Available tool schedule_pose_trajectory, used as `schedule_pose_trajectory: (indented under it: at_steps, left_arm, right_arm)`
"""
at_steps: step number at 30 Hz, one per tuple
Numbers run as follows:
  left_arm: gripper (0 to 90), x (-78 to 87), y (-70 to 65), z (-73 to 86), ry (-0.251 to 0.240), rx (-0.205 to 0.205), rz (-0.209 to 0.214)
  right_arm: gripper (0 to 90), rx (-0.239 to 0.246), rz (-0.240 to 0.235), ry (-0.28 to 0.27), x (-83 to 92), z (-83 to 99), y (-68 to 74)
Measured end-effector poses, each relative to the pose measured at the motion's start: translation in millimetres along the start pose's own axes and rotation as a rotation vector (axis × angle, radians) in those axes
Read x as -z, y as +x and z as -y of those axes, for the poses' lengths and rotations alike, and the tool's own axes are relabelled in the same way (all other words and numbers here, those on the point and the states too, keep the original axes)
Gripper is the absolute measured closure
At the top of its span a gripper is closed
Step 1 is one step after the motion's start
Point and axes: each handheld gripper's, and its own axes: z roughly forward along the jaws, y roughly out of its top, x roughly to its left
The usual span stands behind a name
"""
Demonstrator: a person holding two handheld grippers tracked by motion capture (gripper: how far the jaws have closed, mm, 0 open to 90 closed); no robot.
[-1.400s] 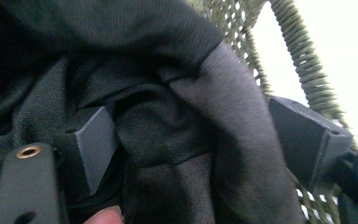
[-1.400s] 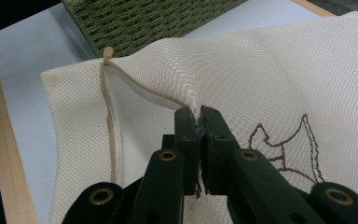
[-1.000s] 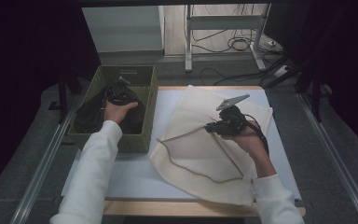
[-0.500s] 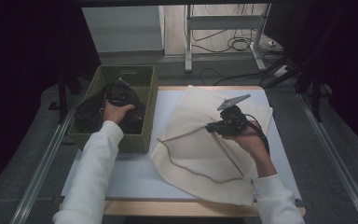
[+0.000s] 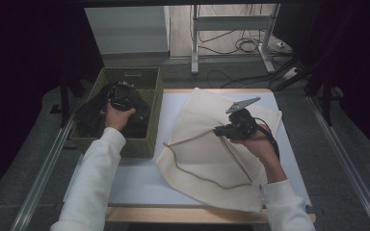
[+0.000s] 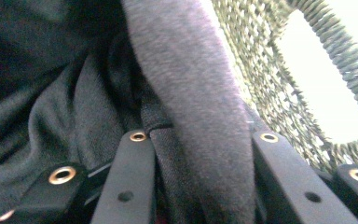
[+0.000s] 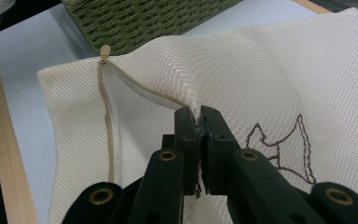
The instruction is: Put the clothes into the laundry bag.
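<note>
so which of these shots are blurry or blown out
Left gripper view: dark garment soft and blurred up close, basket handle gap blown out white. Right gripper view: sharp on mesh bag. High view: edges of the room fall into deep shadow, table evenly lit.

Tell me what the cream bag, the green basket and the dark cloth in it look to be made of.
Cream bag: fine synthetic-looking mesh, matte, with a visible grid of tiny holes and a tan zipper edge. Green basket: woven cord or paper rope, going by the twisted strands at its handle opening; fibre unclear. Dark cloth: soft knit, probably jersey or fleece, slightly fuzzy and folding limply between the left gripper jaws.
</note>
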Motion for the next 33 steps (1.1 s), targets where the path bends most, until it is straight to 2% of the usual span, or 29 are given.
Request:
schedule_pose_trajectory:
  at_steps: [3,6,9,16,19,23,26,33]
  left_arm:
    - [71.6,11.4,-0.5,3.2,-0.049,-0.025,-0.011]
    - [71.7,21.2,1.3,4.6,-0.081,-0.028,-0.001]
    - [71.8,35.8,3.4,4.6,-0.138,-0.026,0.006]
    - [72.0,67.0,2.8,1.6,-0.241,-0.051,-0.003]
    - [72.0,76.7,-1.0,0.5,-0.264,-0.079,-0.019]
    - [72.1,90.0,-2.3,0.3,-0.305,-0.079,-0.011]
    - [72.0,97.2,-2.9,0.7,-0.320,-0.088,-0.016]
    - [72.1,115.0,-1.4,5.3,-0.365,-0.085,0.001]
  right_arm:
    - [85.9,0.003,0.001,-0.001,0.0,-0.2,0.2]
    - [85.9,0.000,0.001,0.002,-0.4,-0.5,0.7]
    - [85.9,0.004,0.002,0.001,-0.8,-0.9,1.0]
    - [85.9,0.006,0.004,0.002,-1.1,-1.5,2.2]
    - [85.9,0.004,0.004,0.003,-1.2,-1.5,2.7]
    - [85.9,0.005,0.003,0.005,-1.3,-1.4,2.6]
    - [85.9,0.004,0.005,0.006,-1.5,-1.3,2.6]
    - [86.2,0.001,0.012,0.005,-2.4,-1.5,2.7]
